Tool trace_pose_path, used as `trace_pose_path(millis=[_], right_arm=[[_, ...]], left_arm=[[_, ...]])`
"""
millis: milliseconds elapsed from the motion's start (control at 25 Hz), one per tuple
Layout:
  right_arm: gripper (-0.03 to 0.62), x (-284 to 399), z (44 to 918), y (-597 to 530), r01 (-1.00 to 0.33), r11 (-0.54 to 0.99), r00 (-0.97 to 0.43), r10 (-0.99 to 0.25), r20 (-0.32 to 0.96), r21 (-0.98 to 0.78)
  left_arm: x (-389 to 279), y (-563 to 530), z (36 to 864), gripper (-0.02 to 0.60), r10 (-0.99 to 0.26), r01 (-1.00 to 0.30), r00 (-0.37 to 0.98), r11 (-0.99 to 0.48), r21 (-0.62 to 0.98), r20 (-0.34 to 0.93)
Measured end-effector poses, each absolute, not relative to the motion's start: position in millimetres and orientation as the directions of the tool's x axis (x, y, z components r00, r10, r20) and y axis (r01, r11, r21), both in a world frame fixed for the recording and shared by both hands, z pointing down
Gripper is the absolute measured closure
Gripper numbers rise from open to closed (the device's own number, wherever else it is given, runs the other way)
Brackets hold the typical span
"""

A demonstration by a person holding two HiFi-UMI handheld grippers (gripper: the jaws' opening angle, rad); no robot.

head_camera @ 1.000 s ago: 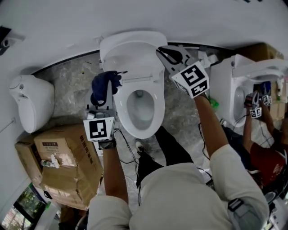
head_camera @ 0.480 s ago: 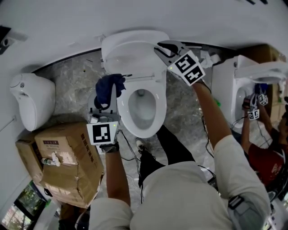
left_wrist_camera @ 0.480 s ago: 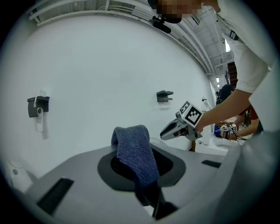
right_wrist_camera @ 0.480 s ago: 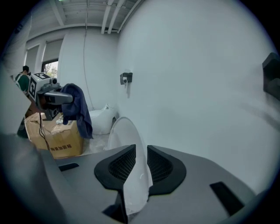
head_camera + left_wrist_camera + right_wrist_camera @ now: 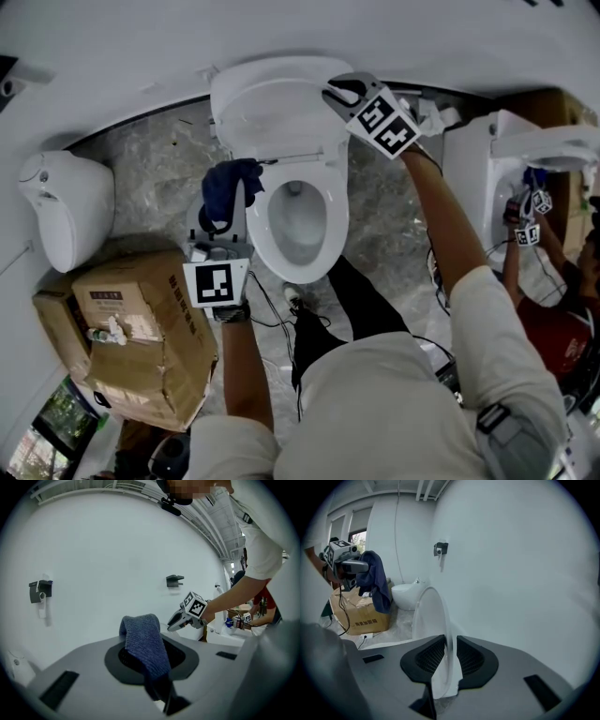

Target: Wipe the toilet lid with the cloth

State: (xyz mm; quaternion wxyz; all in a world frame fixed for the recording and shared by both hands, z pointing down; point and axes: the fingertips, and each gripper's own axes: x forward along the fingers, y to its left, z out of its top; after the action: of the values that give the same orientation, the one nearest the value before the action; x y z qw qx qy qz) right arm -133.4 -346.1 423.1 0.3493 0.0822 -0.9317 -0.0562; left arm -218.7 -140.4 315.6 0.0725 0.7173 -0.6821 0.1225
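The white toilet lid point(image 5: 267, 103) stands raised against the wall above the seat point(image 5: 298, 220). My right gripper point(image 5: 334, 92) is at the lid's right edge. In the right gripper view the thin lid edge point(image 5: 433, 620) runs between the pads of this gripper point(image 5: 449, 657); its jaws have just been opening and a slight gap shows beside the lid. My left gripper point(image 5: 232, 202) hovers left of the bowl, shut on a dark blue cloth point(image 5: 223, 183). The cloth point(image 5: 145, 644) drapes up and over the pads in the left gripper view.
A second white toilet point(image 5: 61, 211) sits at the left, with cardboard boxes point(image 5: 141, 323) in front of it. A third toilet point(image 5: 492, 159) stands at the right, where another person works with grippers point(image 5: 530, 220). Cables trail over the marble floor point(image 5: 150, 164).
My right gripper has moved in from the right onto the lid's edge, and its jaws now straddle it. The left gripper has kept its place with the cloth.
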Motion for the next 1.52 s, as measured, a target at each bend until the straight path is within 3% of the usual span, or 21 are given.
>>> trace_pose_path(millis=[440, 1520], right_arm=[[0.525, -131.6, 423.8, -339.5, -0.096, 0.979, -0.729, -0.191, 0.657, 0.178], [0.507, -75.1, 407.5, -214.4, -0.12, 0.982, -0.708, -0.188, 0.681, 0.147]], left_arm=[[-220.7, -123.6, 313.7, 0.52, -0.96, -0.997, 0.03, -0.049, -0.062, 0.279], [-200.3, -13.1, 295.5, 0.52, -0.97, -0.995, 0.058, -0.074, -0.06, 0.236]])
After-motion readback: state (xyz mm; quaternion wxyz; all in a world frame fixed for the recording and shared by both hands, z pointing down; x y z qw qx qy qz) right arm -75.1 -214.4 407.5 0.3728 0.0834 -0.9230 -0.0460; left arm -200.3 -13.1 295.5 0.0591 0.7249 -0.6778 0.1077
